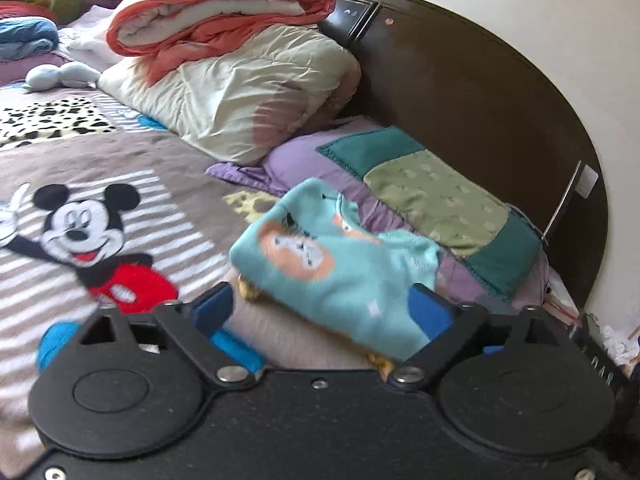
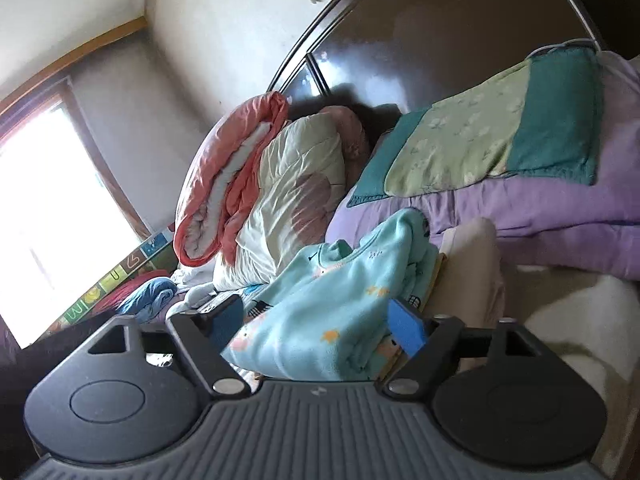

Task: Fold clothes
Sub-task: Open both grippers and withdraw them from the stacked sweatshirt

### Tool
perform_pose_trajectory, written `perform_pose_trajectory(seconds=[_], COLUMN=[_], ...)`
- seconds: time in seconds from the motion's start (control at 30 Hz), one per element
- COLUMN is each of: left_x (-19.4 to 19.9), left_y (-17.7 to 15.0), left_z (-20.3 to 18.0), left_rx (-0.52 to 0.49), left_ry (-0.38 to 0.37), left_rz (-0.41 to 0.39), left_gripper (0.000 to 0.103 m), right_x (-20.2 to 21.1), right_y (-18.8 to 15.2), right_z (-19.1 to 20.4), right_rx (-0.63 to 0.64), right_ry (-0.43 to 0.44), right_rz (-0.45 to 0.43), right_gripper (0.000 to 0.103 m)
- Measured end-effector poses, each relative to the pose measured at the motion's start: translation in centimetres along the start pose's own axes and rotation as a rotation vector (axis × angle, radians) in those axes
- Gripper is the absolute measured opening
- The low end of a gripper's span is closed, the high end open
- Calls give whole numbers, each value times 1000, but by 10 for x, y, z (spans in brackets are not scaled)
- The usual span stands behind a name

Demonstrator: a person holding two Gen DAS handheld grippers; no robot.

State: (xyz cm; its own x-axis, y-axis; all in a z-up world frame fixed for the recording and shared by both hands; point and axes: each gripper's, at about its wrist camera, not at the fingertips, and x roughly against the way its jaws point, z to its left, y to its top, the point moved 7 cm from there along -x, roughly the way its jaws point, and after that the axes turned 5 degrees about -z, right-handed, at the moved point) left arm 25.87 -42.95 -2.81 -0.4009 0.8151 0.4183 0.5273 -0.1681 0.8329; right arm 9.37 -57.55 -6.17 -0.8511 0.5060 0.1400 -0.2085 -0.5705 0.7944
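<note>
Both tongs stand wide apart and grip nothing: the left gripper (image 1: 322,310) and the right gripper (image 2: 320,320) each straddle the near edge of the folded teal garment (image 1: 340,264), which fills the gap, pads apparently off the cloth. It sits on a small stack near the head end of the bed (image 1: 132,160), just before the purple pillow (image 1: 332,168) by the headboard (image 1: 460,92). Looks like a release step; next move likely calls for backing off clean and fetching another piece.
</note>
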Motion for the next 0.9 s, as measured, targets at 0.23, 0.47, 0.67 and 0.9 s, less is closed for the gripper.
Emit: perform_pose_trajectory(seconds=[0.23, 0.47, 0.67, 0.9], left_x=[36, 63, 90, 109], left_y=[-15, -22, -20, -26], left_z=[-27, -57, -70, -74], left_rx=[-77, -149, -169, -212], left_ry=[134, 166, 195, 233], left_rz=[24, 51, 1, 11], left_gripper=[103, 103, 103, 103], right_x=[32, 63, 88, 107], right_y=[18, 42, 44, 40], right_z=[6, 21, 35, 43], right_rx=[19, 117, 190, 231], right_ry=[-4, -49, -57, -77], right_rz=[152, 192, 224, 266], right_gripper=[103, 103, 103, 103])
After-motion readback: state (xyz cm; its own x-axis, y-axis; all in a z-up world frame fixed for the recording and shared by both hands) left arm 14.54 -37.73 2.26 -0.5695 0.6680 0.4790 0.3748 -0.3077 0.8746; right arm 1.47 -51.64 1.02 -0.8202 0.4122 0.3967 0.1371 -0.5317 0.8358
